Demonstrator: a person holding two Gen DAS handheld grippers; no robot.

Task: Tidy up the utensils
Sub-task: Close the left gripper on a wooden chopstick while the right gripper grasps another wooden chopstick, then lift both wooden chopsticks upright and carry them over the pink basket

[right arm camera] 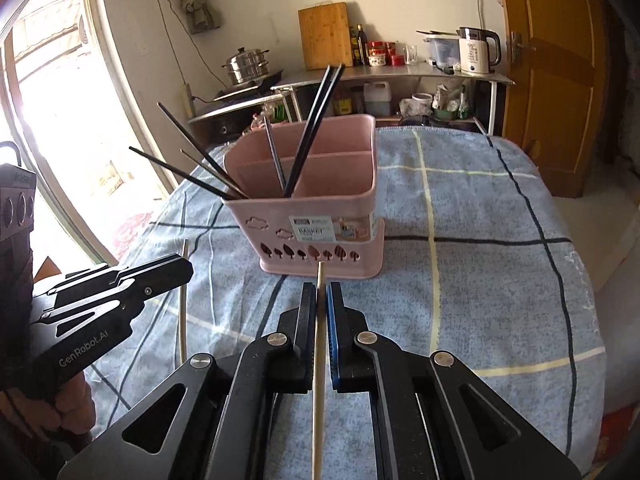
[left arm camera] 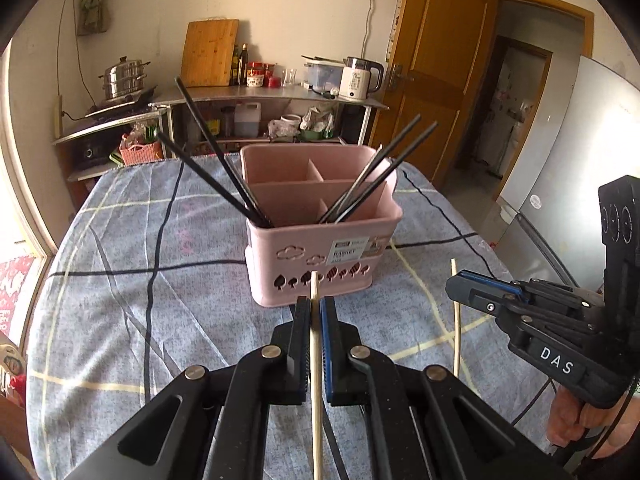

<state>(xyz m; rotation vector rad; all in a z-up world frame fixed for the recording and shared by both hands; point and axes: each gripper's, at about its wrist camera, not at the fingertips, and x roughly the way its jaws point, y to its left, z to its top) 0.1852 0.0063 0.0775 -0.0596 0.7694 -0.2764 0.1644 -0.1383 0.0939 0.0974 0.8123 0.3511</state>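
Observation:
A pink divided basket [left arm camera: 280, 248] [right arm camera: 360, 216] stands on the cloth just beyond both grippers. Black chopsticks [left arm camera: 216, 168] [right arm camera: 312, 132] lean out of its front compartments, some to the left and some to the right. My left gripper [left arm camera: 315, 304] is shut on a pale wooden chopstick [left arm camera: 316, 360] that runs upright between its pads, held above the table. My right gripper [right arm camera: 320, 292] is shut on a second wooden chopstick [right arm camera: 318, 380] in the same way. Each gripper shows in the other's view: the right gripper [left arm camera: 452, 286] with its stick [left arm camera: 457, 328], the left gripper [right arm camera: 184, 268] with its stick [right arm camera: 182, 312].
A blue checked cloth [left arm camera: 120, 300] covers the table. Behind it stand metal shelves [left arm camera: 280, 94] with a kettle [left arm camera: 358, 78], a cutting board [left arm camera: 210, 52] and a steamer pot [left arm camera: 122, 78]. A wooden door [left arm camera: 436, 80] and a fridge [left arm camera: 568, 184] are on the right. A person's hand [left arm camera: 568, 420] grips the right handle.

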